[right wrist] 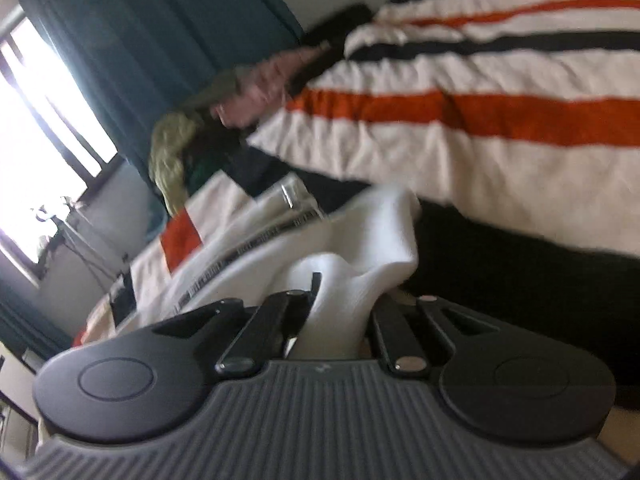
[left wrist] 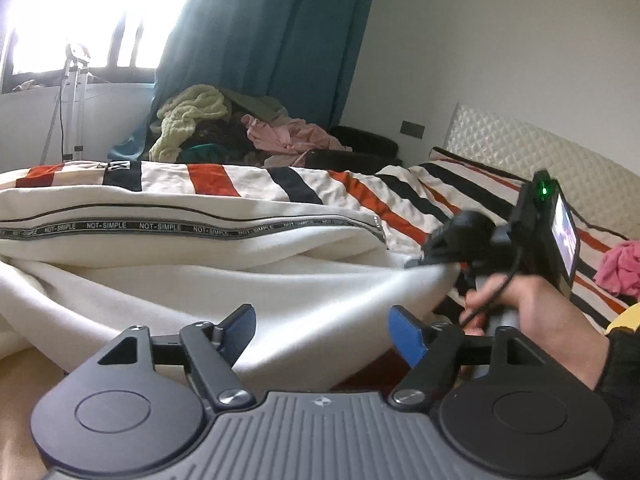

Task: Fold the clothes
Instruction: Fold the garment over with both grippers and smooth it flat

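Observation:
A white garment (left wrist: 200, 276) with a black "NOT-SIMPLE" tape stripe lies spread on the striped bed. My left gripper (left wrist: 322, 330) is open, its blue pads just above the garment's near edge, holding nothing. My right gripper (left wrist: 420, 258) is shut on the garment's right edge and lifts it off the bed. In the right wrist view the white cloth (right wrist: 360, 248) bunches between the closed fingers of the right gripper (right wrist: 340, 300).
The bed cover (left wrist: 400, 200) has orange and black stripes. A pile of clothes (left wrist: 224, 128) lies at the far side by the teal curtain (left wrist: 260, 32). A pink cloth (left wrist: 620, 268) lies at the right. The padded headboard (left wrist: 540, 148) stands behind.

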Demonstrator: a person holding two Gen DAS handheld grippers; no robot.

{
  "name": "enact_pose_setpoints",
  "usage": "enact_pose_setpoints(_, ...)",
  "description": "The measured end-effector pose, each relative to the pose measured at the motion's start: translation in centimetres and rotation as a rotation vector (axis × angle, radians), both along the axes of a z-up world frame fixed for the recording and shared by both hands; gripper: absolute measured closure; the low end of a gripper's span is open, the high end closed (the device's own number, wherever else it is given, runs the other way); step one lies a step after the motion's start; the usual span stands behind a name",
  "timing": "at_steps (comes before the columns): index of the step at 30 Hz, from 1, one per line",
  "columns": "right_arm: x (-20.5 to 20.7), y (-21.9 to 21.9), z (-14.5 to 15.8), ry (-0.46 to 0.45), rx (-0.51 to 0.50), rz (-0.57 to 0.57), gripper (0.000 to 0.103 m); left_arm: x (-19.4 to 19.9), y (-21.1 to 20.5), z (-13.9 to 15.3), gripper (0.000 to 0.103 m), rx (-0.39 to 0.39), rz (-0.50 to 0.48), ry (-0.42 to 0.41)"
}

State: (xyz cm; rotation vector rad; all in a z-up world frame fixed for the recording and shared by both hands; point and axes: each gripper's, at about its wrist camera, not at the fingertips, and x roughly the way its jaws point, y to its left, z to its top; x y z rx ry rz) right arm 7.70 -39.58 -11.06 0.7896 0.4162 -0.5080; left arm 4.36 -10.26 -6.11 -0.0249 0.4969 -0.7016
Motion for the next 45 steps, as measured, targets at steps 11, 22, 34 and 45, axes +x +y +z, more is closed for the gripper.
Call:
enact_pose_setpoints(11,-4.3,1.9,3.2,0.089,-0.065,-0.04,0.029,-1.0,2.1,2.9,0.021,-0.052,0.061,-0.036)
enact_pose_setpoints(22,-2.1,8.3,1.3,0.111,-0.159,0.293,0.022,2.9,4.8,1.4,0.021,-0.108,0.243,0.144)
enact_pose_setpoints(34,-0.9,8.4,-0.8,0.165,-0.074,0.275,0.022,6.0,8.5,0.1,0.021,-0.207,0.395,0.272)
enact_pose_setpoints(45,-1.2,8.0,-1.2,0.146,-0.029,0.24,0.022,11.1,10.8,-1.1,0.017,-0.397,0.433,0.425)
